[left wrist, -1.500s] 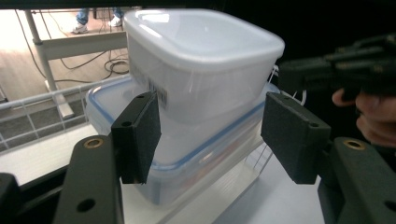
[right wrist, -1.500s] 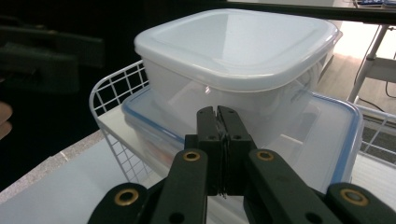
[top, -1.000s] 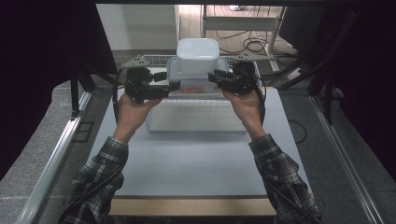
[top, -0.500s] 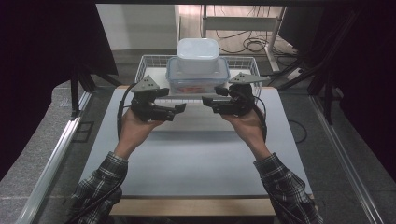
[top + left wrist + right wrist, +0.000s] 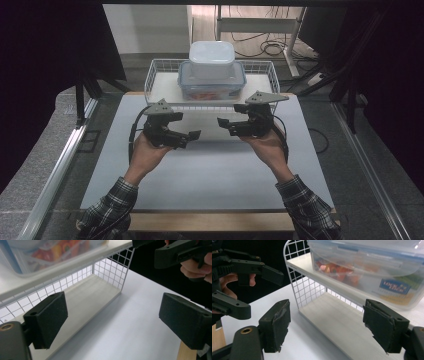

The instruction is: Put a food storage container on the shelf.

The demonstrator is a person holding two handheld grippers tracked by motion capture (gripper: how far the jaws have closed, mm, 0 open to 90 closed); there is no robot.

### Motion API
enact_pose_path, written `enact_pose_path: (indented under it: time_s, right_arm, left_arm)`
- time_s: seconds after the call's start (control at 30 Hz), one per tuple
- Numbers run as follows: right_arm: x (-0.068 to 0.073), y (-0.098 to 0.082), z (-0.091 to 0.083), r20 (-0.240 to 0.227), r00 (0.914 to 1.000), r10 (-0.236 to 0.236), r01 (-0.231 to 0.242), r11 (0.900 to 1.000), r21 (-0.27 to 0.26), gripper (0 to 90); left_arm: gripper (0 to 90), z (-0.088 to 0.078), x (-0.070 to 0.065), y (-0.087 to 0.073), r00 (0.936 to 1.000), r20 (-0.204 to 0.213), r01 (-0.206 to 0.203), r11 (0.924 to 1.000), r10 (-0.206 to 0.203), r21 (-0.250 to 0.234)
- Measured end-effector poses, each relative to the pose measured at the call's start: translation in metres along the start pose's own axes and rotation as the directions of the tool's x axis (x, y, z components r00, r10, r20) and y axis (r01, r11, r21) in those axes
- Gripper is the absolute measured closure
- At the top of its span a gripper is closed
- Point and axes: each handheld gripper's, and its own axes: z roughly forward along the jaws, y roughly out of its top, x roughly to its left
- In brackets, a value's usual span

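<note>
A clear container with a blue-rimmed lid (image 5: 211, 82) holds orange and red items and sits on the top shelf of a white wire rack (image 5: 159, 76) at the table's far edge. A smaller white container (image 5: 211, 59) is stacked on it. My left gripper (image 5: 192, 136) and right gripper (image 5: 223, 127) hover over the white table top in front of the rack, tips facing each other. Both have just been opening, with nothing between the jaws. In the left gripper view the left gripper (image 5: 116, 320) faces the rack's lower shelf. The right gripper (image 5: 327, 327) faces the clear container (image 5: 367, 265).
The white table top (image 5: 210, 175) spreads between the rack and the person's plaid sleeves. The rack's lower wooden shelf (image 5: 342, 322) lies bare under the container. A metal rail (image 5: 60, 165) runs along the table's left side, and cables lie on the floor behind the rack.
Both grippers have drawn back from the clear container's sides toward the person and sunk lower, their jaws spreading wider. The containers stay on the rack.
</note>
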Motion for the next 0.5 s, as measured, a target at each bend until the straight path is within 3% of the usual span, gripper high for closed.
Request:
enact_pose_path:
  time_s: [0.27, 0.5]
  right_arm:
    - [0.001, -0.015, -0.003, 0.001, 0.9999, -0.014, 0.014, 1.0, 0.016, 15.8]
    - [-0.001, -0.026, -0.004, -0.008, 0.9999, -0.007, 0.007, 1.0, 0.02, 11.9]
  left_arm:
    - [4.6, -0.001, -0.003, -0.018, 0.9987, -0.039, -0.032, 0.9995, 0.032, 0.007]
    - [4.1, -0.003, -0.005, -0.031, 0.9987, -0.04, -0.032, 0.9995, 0.032, 0.006]
